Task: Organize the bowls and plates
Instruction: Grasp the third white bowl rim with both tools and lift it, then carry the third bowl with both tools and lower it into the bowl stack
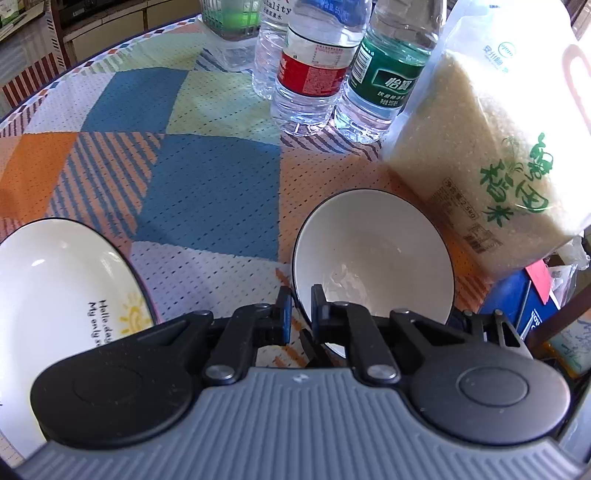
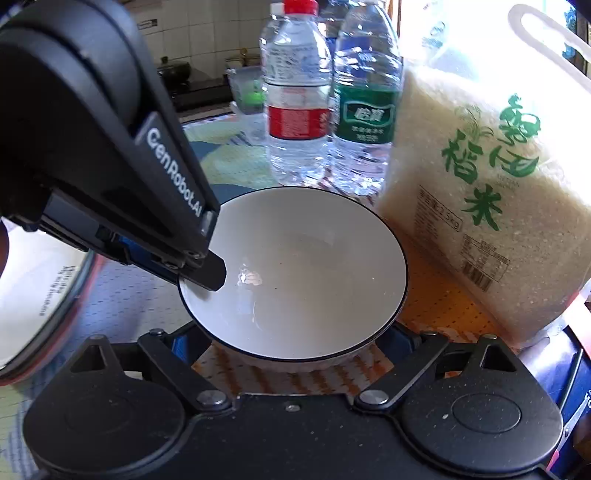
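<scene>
A white bowl (image 1: 373,258) with a dark rim sits on the patterned tablecloth, next to a rice bag. My left gripper (image 1: 298,310) is shut on the bowl's near left rim, one finger inside and one outside; it shows from the side in the right wrist view (image 2: 203,269). The bowl (image 2: 295,273) fills the middle of the right wrist view. My right gripper (image 2: 295,354) is open, its fingers spread either side of the bowl's near edge and mostly hidden under it. A white plate (image 1: 55,295) with a sun drawing and text lies at the left.
A big clear bag of rice (image 1: 491,147) stands right of the bowl. Water bottles (image 1: 314,70) and a clear container (image 1: 232,22) stand behind. A blue box (image 1: 524,306) lies past the table's right edge. The round table's edge (image 1: 37,96) curves at the far left.
</scene>
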`<state>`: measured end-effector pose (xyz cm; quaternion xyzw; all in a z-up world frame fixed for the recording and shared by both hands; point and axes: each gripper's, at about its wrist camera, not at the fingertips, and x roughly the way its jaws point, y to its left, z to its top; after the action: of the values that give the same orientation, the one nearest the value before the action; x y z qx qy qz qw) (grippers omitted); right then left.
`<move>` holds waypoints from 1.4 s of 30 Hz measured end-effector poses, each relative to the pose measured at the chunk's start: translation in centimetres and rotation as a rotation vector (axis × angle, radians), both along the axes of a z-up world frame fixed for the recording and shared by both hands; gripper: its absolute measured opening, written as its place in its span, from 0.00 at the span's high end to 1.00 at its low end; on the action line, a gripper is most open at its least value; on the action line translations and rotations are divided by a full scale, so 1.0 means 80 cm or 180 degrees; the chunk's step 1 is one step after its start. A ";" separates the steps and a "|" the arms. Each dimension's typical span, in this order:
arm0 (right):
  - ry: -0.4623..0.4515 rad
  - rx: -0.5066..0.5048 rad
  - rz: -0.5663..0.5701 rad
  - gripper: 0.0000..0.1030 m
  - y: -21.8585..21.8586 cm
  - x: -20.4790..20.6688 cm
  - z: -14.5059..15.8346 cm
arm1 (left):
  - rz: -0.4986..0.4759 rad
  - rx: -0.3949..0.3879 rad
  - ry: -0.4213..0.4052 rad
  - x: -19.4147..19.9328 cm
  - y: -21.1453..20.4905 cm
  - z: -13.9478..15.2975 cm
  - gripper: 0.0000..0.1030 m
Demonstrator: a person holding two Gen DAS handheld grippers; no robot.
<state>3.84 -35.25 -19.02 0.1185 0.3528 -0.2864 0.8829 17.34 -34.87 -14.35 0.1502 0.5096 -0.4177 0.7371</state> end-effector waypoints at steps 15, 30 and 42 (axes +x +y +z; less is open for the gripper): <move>-0.0191 -0.0183 0.0667 0.07 0.093 0.034 0.089 | 0.0294 -0.0065 -0.0313 0.026 0.130 0.100 0.90; -0.0320 -0.0173 0.1626 0.07 0.216 0.136 0.150 | 0.0913 0.0051 -0.0478 0.108 0.293 0.165 0.88; -0.0378 -0.0104 0.2233 0.07 0.247 0.252 0.136 | 0.1342 0.0125 -0.0349 0.231 0.349 0.142 0.88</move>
<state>24.00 -15.50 -8.11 -0.0076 0.3155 0.0360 0.9482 35.80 -6.95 -2.95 0.0770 0.4969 -0.2354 0.8317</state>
